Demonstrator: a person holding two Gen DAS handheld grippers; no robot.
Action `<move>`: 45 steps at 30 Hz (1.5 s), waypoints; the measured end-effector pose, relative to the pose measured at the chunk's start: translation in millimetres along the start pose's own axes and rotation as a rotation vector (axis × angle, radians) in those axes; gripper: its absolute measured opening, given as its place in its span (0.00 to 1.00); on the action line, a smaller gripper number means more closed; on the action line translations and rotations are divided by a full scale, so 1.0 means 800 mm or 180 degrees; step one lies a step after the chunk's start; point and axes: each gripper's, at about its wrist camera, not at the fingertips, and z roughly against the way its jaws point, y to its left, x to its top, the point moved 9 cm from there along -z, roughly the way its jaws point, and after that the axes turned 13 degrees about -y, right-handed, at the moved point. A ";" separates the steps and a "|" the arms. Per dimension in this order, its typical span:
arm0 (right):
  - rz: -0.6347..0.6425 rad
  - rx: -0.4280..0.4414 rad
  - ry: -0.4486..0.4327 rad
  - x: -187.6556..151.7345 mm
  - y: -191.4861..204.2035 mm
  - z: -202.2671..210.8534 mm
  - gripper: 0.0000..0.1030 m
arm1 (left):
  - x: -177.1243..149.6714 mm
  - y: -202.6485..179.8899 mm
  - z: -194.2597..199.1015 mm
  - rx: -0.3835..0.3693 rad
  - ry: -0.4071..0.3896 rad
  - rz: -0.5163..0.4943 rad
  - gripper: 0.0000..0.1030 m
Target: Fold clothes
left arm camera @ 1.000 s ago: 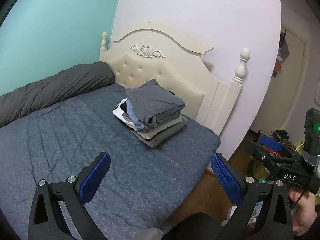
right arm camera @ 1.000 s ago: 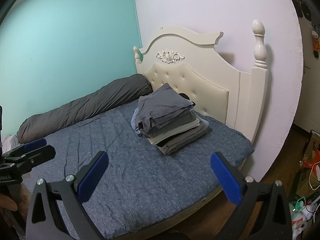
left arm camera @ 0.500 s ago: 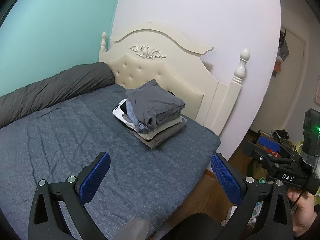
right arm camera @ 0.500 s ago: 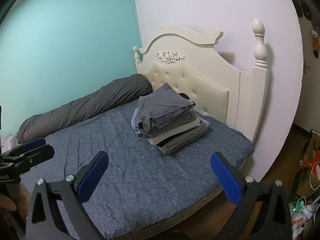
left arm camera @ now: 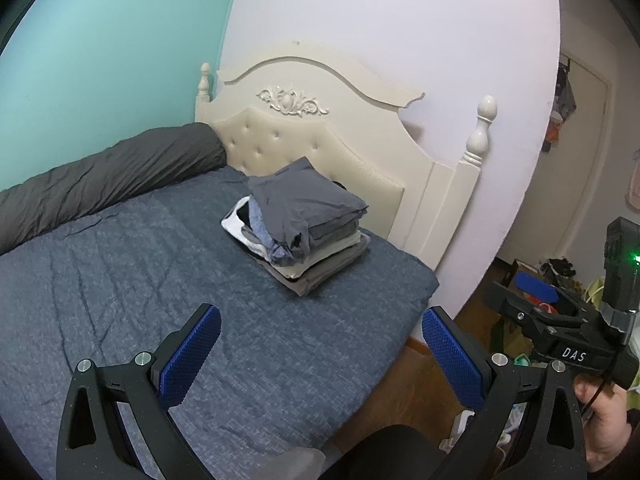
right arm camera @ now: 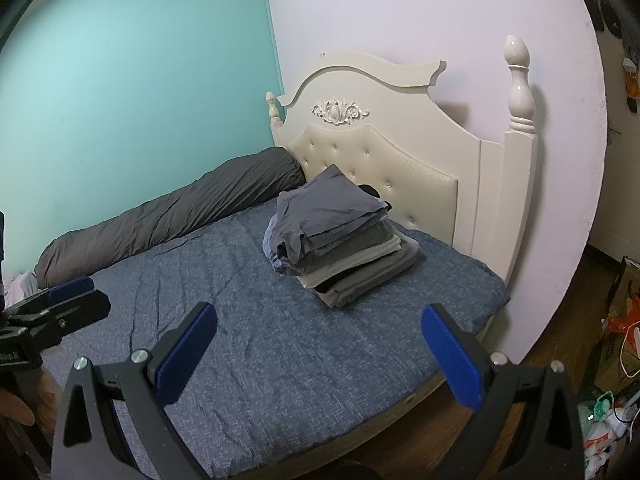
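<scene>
1 folded clothes stack (left arm camera: 304,232), long axis toward headboard (left arm camera: 320,152), upright

A home bedroom is indicated. A bed (right arm camera: 280,360) with a blue-grey cover is set against a cream tufted headboard (right arm camera: 400,168). A rolled grey duvet (right arm camera: 172,220) lies along its far side, and folded clothes (right arm camera: 340,236) are stacked near the headboard.

One clothes stack (left arm camera: 304,228), one bolster (left arm camera: 108,176), one headboard (left arm camera: 320,128), two grippers.
</scene>
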 end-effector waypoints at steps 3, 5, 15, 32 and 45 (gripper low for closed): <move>-0.0003 0.0001 0.0005 -0.001 0.000 -0.001 1.00 | 0.000 -0.001 0.000 0.0001 -0.0002 -0.0002 1.00; -0.0003 -0.0003 -0.0001 0.000 -0.001 -0.001 1.00 | 0.000 -0.001 0.001 0.0004 -0.0018 -0.0021 1.00; -0.0017 -0.0019 -0.0011 0.000 -0.004 0.000 1.00 | -0.002 0.001 0.001 0.0003 -0.0005 -0.0010 1.00; -0.0009 -0.0012 -0.0009 0.001 -0.003 0.001 1.00 | -0.005 0.000 0.000 0.0038 0.0033 -0.0003 1.00; -0.0011 -0.0034 0.0000 -0.002 -0.005 0.000 1.00 | -0.004 0.000 0.001 0.0050 0.0006 0.0006 1.00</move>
